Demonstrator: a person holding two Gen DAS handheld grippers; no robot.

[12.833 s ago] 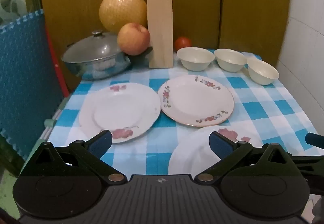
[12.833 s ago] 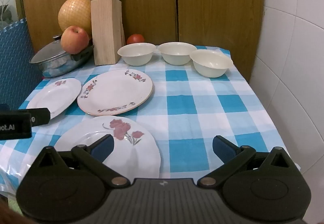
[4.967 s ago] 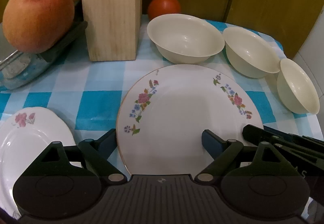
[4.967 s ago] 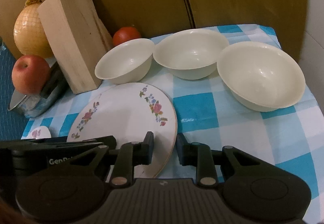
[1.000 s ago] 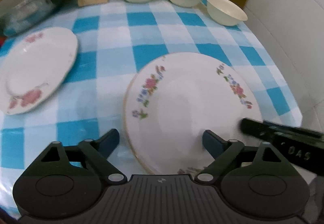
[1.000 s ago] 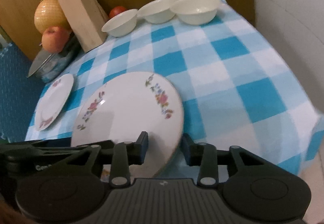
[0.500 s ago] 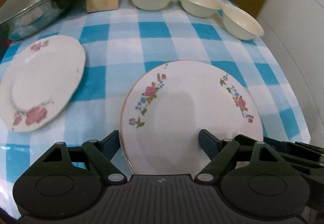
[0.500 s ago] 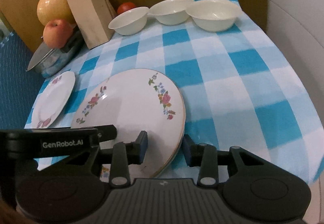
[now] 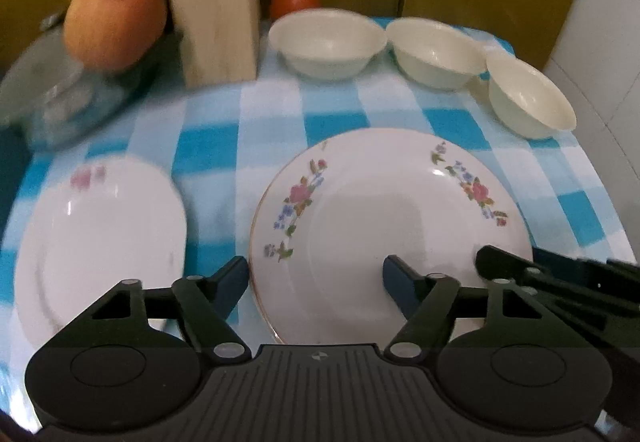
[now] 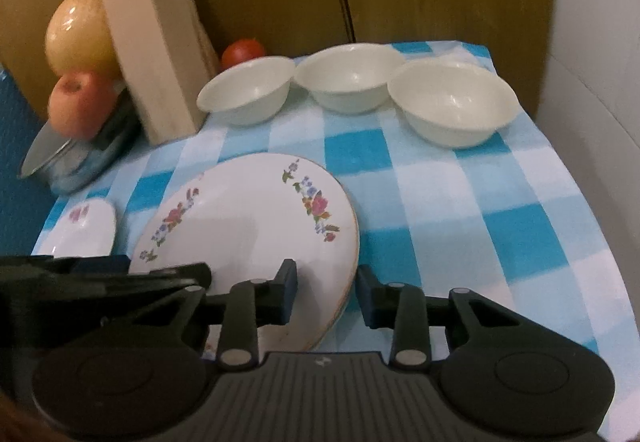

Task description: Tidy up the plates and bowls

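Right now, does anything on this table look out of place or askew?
One thing: an apple is perched on the pot's lid beside the knife block, where it could roll off. The flowered plate sits stacked on another plate; the three bowls look tidy.

Quick headcount of what's on the blue-and-white checked table [image 9: 208, 146]

Three plain cream bowls in a row at the back: one [image 9: 327, 42], two [image 9: 436, 52], three [image 9: 528, 100]. Plates: two white round ones for sure, the gold-rimmed plate with little multicolour flower sprigs [image 9: 384, 226] and the plate with pink roses [image 9: 100, 238]; the right view shows another rim [image 10: 340, 312] under the gold-rimmed one, so maybe three. One light wooden knife block [image 10: 160, 54], one red-orange apple [image 9: 114, 22], one big yellow netted pomelo [image 10: 80, 38], one red tomato [image 9: 295, 0], one lidded metal pot [image 9: 60, 98].
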